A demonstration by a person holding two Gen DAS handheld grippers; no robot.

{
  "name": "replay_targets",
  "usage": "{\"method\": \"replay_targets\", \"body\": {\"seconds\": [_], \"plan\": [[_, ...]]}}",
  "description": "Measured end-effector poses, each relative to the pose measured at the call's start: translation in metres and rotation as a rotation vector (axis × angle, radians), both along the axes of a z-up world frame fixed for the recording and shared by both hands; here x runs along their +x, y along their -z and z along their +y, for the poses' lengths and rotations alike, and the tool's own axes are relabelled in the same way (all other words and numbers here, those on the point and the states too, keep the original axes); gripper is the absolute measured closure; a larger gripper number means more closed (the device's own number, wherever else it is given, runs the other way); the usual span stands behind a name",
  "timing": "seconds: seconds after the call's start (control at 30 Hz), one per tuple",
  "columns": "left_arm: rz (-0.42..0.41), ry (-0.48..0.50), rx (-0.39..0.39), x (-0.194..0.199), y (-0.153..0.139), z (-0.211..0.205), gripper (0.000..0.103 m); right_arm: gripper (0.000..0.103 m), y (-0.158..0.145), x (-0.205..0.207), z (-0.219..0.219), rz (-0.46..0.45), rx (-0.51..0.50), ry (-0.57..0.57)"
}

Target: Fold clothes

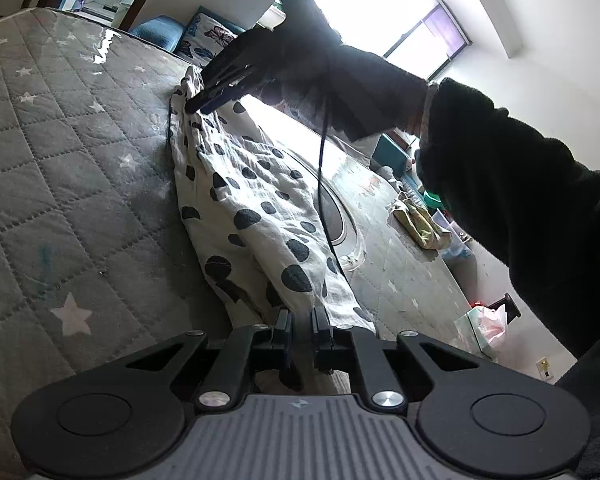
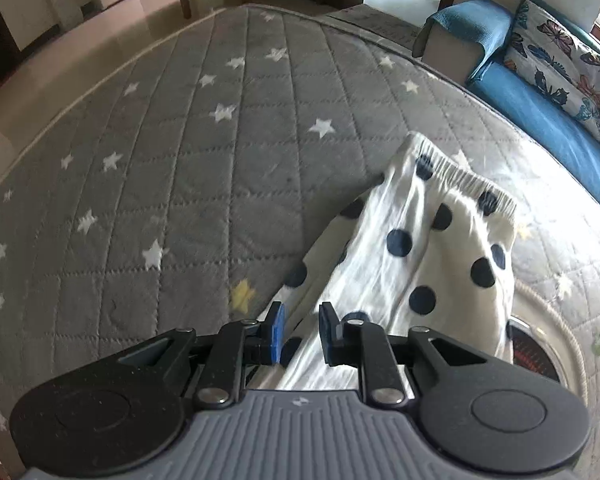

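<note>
A: Where are the spotty pants (image 1: 256, 216)?

B: They are on the gray star mat (image 1: 72, 184). They are white with dark dots. They stretch in a long strip across the mat, between the two grabbers.

A: What does the left gripper (image 1: 302, 320) do?

B: Its two fingers are pressed together on one end of the pants. The cloth sits pinched between them.

A: And the right gripper (image 2: 302, 330)?

B: In its own camera, its blue pads (image 2: 277, 330) stand a little apart, with white cloth running between them. I cannot tell if they squeeze it. From the left camera its tip sits on the far end of the pants, at the bunched part, but it looks too dark to see more.

A: Is the cloth flat on the mat?

B: No. It is wrinkly. The stretchy waist band (image 2: 466, 178) sits up, past the right grabber.

A: What is next to the mat?

B: A blue sofa (image 2: 540, 120) with a butterfly pillow (image 2: 560, 60) is beside the mat's far edge.
</note>
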State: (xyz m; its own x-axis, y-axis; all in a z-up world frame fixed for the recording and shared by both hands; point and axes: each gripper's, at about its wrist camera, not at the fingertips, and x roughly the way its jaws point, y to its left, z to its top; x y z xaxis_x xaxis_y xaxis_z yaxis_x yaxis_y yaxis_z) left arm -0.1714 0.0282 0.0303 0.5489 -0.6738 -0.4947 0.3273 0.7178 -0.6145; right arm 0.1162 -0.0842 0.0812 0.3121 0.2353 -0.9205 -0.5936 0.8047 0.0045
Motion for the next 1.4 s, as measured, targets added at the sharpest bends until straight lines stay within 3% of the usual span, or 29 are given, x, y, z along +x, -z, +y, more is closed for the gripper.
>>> {"method": "replay_targets", "body": {"seconds": [0.13, 0.23, 0.33, 0.63, 0.87, 1.03, 1.27, 1.4], "plan": [[-0.007, -0.007, -0.001, -0.002, -0.001, 0.003, 0.092, 0.087, 0.01, 0.0, 0.001, -0.007, -0.012, 0.023], [-0.008, -0.009, -0.003, -0.002, 0.0, 0.004, 0.092, 0.099, 0.009, -0.007, -0.001, -0.017, -0.002, 0.039], [-0.012, -0.009, -0.004, -0.003, -0.001, 0.004, 0.092, 0.101, 0.002, -0.007, -0.004, -0.03, 0.045, 0.053], [-0.037, -0.024, 0.001, -0.008, -0.01, 0.01, 0.092, 0.102, -0.016, -0.008, -0.013, -0.03, 0.202, 0.081], [0.01, -0.052, 0.023, -0.008, 0.0, 0.017, 0.092, 0.101, 0.004, -0.009, -0.015, 0.01, 0.218, 0.078], [0.021, -0.047, 0.026, -0.01, -0.001, 0.022, 0.09, 0.095, -0.009, -0.008, -0.028, 0.006, 0.26, 0.063], [-0.07, -0.09, 0.103, -0.007, -0.024, 0.043, 0.084, 0.095, -0.036, 0.002, -0.059, -0.068, 0.271, 0.097], [-0.154, -0.109, 0.099, 0.014, -0.048, 0.045, 0.084, 0.095, -0.027, 0.012, -0.057, -0.073, 0.252, 0.11]]}}
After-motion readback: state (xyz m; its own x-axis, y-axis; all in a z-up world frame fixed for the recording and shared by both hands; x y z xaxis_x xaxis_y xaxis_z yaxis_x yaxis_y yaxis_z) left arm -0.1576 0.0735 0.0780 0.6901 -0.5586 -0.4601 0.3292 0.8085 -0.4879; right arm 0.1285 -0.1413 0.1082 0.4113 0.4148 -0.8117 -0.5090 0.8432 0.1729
